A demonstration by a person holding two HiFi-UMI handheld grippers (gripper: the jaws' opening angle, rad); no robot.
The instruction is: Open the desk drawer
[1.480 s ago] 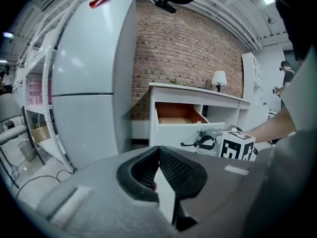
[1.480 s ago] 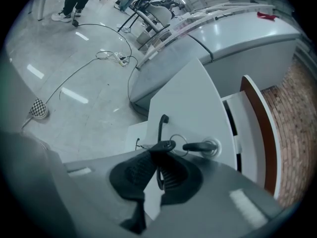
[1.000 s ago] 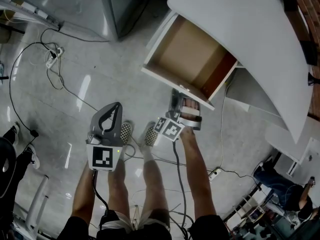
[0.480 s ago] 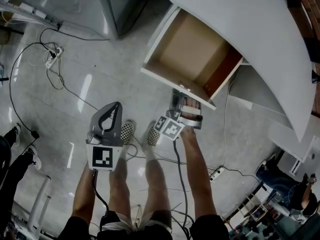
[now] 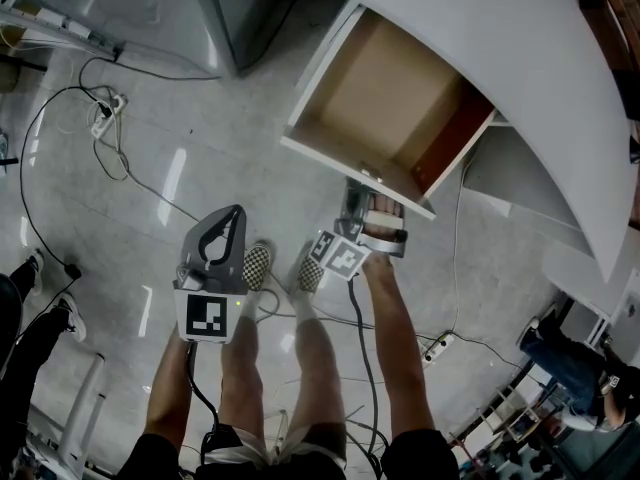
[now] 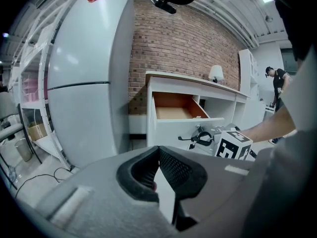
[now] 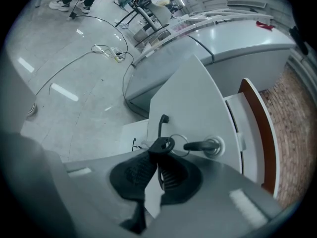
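Observation:
The white desk (image 5: 500, 58) has its drawer (image 5: 385, 108) pulled out, its brown inside bare. A key (image 7: 205, 145) sits in the lock on the drawer's white front panel (image 7: 193, 103), with a ring and a black key tag (image 7: 161, 144) hanging from it. My right gripper (image 7: 157, 151) is shut on that black tag, right against the panel; in the head view the right gripper (image 5: 360, 193) touches the drawer front (image 5: 340, 163). My left gripper (image 5: 230, 216) hangs over the floor to the left, shut and empty, and faces the open drawer (image 6: 178, 113) from a distance.
A tall grey fridge (image 5: 200, 18) stands left of the desk. Cables and a power strip (image 5: 105, 118) lie on the glossy floor. The person's legs and checkered shoes (image 5: 255, 265) are below the drawer. Another person (image 5: 20, 308) stands at the left edge. A brick wall (image 6: 183, 48) is behind.

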